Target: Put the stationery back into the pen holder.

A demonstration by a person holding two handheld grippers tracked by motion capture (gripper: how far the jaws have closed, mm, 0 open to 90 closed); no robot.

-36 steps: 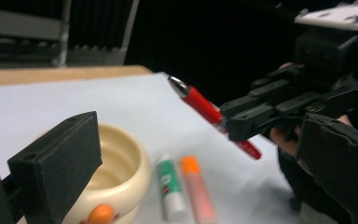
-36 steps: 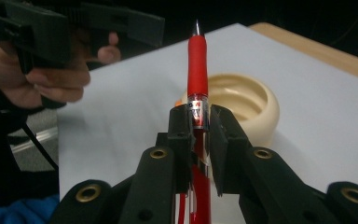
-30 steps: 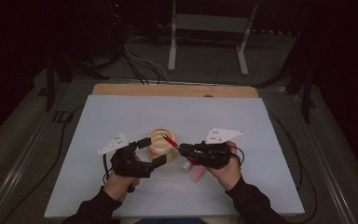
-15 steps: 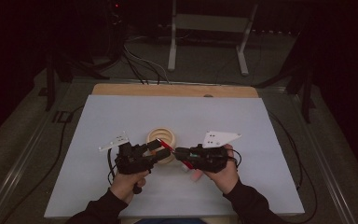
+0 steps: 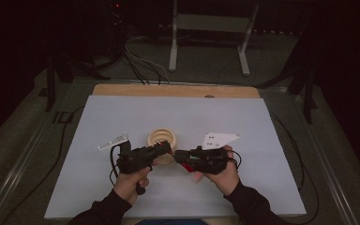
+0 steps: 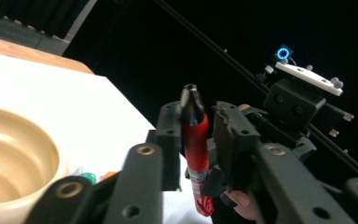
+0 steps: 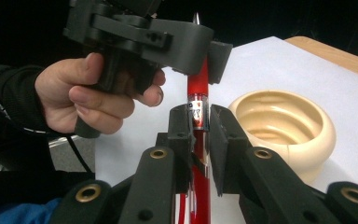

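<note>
A: Pen (image 7: 198, 93) status?
B: Red pen, held in the air just in front of the bowl (image 5: 162, 139). Right gripper (image 5: 177, 156) is clamped on the barrel near the label. Left gripper (image 5: 167, 146) sits around the tip end, jaws close beside it; can't tell if they pinch.
A: Step?
B: Looks like a two-gripper handover or pull-apart, mid-grasp. Next move needs the left closing firmly, then a straight pull along the barrel.

Glossy red plastic pen (image 7: 198, 88), smooth matt cream bowl (image 7: 282, 123), matt white tabletop (image 5: 262, 126).
</note>
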